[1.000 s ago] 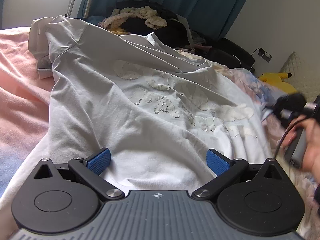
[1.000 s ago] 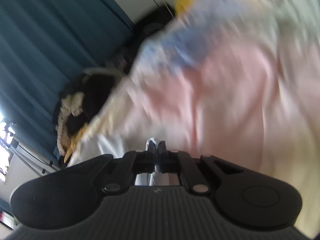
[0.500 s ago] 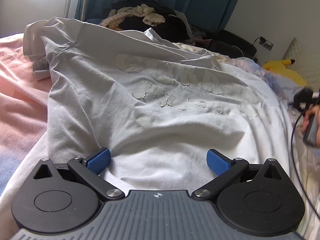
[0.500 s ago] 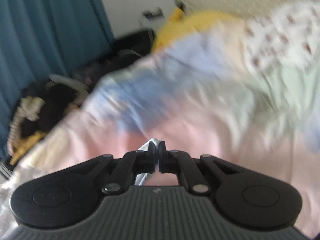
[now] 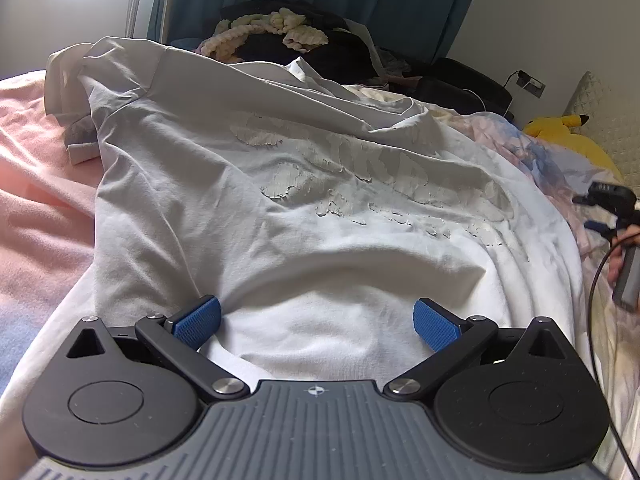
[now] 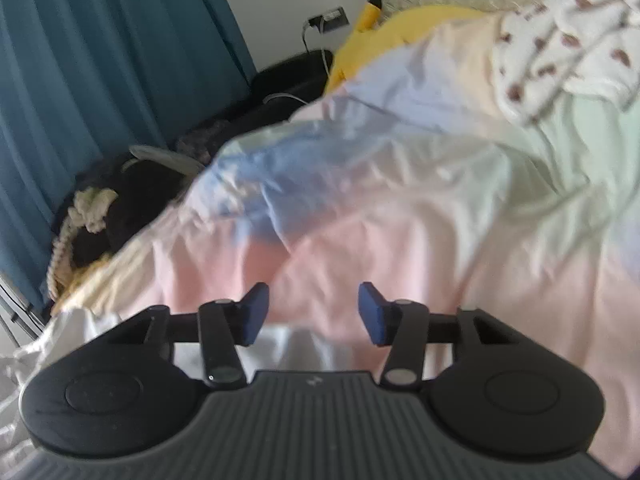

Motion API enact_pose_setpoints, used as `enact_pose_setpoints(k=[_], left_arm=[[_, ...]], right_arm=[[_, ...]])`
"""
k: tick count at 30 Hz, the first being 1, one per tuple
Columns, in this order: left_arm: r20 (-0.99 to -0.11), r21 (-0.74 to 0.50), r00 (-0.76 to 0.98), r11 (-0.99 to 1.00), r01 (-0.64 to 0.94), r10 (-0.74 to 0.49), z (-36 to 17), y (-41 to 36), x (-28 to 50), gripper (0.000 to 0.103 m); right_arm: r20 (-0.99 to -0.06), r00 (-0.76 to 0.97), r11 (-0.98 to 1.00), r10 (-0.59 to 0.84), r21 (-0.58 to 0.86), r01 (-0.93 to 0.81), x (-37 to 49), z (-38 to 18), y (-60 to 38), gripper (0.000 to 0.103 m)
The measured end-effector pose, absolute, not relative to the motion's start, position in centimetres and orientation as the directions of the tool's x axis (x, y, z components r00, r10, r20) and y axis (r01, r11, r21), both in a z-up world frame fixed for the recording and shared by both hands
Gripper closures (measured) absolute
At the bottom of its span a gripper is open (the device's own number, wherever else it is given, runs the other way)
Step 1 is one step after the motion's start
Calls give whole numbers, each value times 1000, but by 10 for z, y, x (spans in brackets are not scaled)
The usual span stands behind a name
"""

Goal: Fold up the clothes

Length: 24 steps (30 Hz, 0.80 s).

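Bedroom setting: teal curtains (image 5: 400, 4) at the back, a bed covered by a pastel pink-and-blue blanket (image 5: 36, 200), and a dark heap of clothes with a cream knitted piece (image 5: 272, 28) beyond its far edge. Yellow plush toy (image 5: 568, 140) near the headboard side.

Task item: white T-shirt (image 5: 280, 220) with a pale raised print, spread over the blanket, sleeve bunched at far left, collar end wrinkled toward the far side. Near hem lies just ahead of the left hand-held gripper (image 5: 316, 322).

Left hand-held gripper: released, blue pads wide apart, hovering over the hem; nothing pinched between them.

Right hand-held gripper (image 6: 314, 312): jaws have just been opening, now half spread with only blanket beyond them and a little white cloth below; nothing held. In the left view it sits at the shirt's right edge, with a hand (image 5: 624, 256) and a cable visible.

Judgement: the shirt is laid out but not flat; the current step looks like re-gripping to smooth or start a fold.

Notes for doing it well:
- Take the hem at two well-separated points, one per gripper.
- Pinch only the shirt layers, not the blanket underneath.
- Pull the broad ridge across the lower middle taut before folding.
- Straighten the bunched left sleeve first; otherwise the fold traps a lump.
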State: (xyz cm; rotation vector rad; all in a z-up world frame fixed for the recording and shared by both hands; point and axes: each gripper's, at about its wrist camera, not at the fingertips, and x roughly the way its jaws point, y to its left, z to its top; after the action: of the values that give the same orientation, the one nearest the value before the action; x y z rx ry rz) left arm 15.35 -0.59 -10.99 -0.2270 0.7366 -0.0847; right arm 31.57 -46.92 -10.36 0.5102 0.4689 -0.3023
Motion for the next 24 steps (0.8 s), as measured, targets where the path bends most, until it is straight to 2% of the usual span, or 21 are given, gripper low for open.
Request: enact_pose_setpoints(k=[2, 5, 9, 11, 13, 14, 18, 21, 23, 24], left_arm=[[-657, -228, 739, 974, -3, -151, -111, -8, 154, 0], [-658, -211, 739, 978, 0, -142, -112, -10, 156, 0], [-660, -191, 739, 982, 6, -133, -114, -13, 158, 0], [-660, -191, 740, 982, 8, -134, -114, -13, 158, 0], [-659, -198, 739, 980, 7, -138, -114, -12, 158, 0], [-659, -203, 739, 979, 7, -141, -114, -11, 158, 0], [-656, -229, 738, 973, 4, -157, -113, -7, 158, 0], [-656, -239, 737, 971, 3, -163, -111, -5, 158, 0], [-657, -238, 737, 971, 1, -162, -111, -6, 157, 0], [-657, -237, 737, 971, -1, -160, -111, -6, 157, 0]], right_arm=[[-544, 833, 859, -103, 373, 350, 334, -100, -464, 50], [-605, 792, 921, -78, 261, 290, 366, -99, -442, 50], [-711, 702, 953, 26, 231, 198, 393, -106, -424, 51], [-733, 679, 974, 45, 183, 133, 394, -106, -413, 59], [-720, 691, 985, 61, 157, 77, 382, -101, -404, 93], [-712, 698, 986, 75, 156, 52, 373, -99, -401, 95], [-682, 715, 976, 155, 216, -5, 333, -97, -391, 95], [-655, 736, 975, 169, 220, -28, 300, -101, -374, 91], [-630, 753, 968, 192, 249, -38, 287, -105, -367, 87], [-627, 747, 962, 220, 268, -58, 285, -106, -364, 78]])
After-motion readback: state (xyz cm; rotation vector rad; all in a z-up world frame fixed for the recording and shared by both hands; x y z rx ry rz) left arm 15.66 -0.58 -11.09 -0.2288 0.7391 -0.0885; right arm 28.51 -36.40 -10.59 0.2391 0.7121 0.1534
